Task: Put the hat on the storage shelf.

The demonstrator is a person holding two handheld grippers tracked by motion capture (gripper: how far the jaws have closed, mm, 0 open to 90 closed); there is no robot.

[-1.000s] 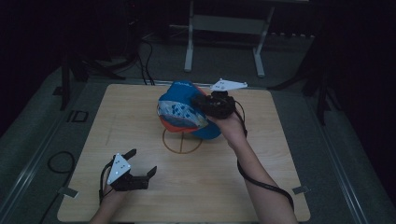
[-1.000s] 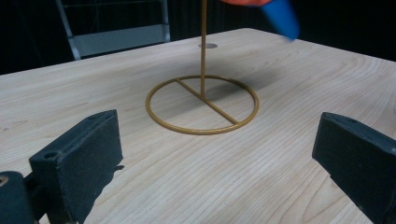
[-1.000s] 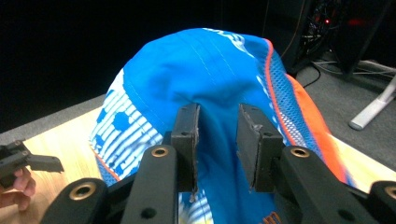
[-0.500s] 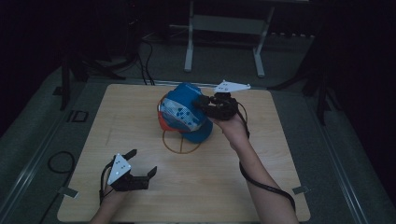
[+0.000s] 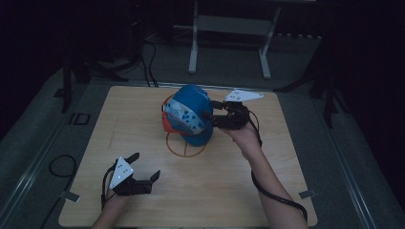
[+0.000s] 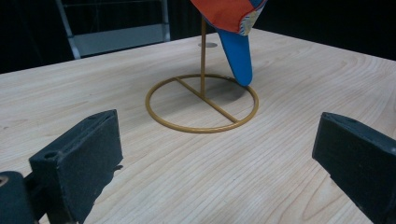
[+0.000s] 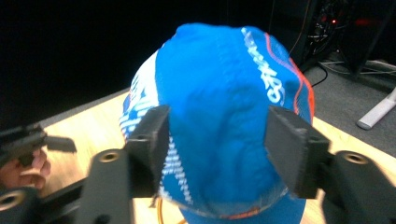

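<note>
While the left gripper (image 5: 143, 168) was rested wide open on the table (image 5: 286, 191), the right gripper (image 5: 208, 119) jaws were just opened around the cap (image 5: 191, 114), which was left hung on the stand (image 5: 186, 145), apparently released.

The right gripper (image 5: 211, 116) reaches level toward the table's middle, forearm stretched out from the near edge; its jaws have just been opening. The left gripper (image 5: 144, 167) rests low near the front (jaws spread wide).
</note>
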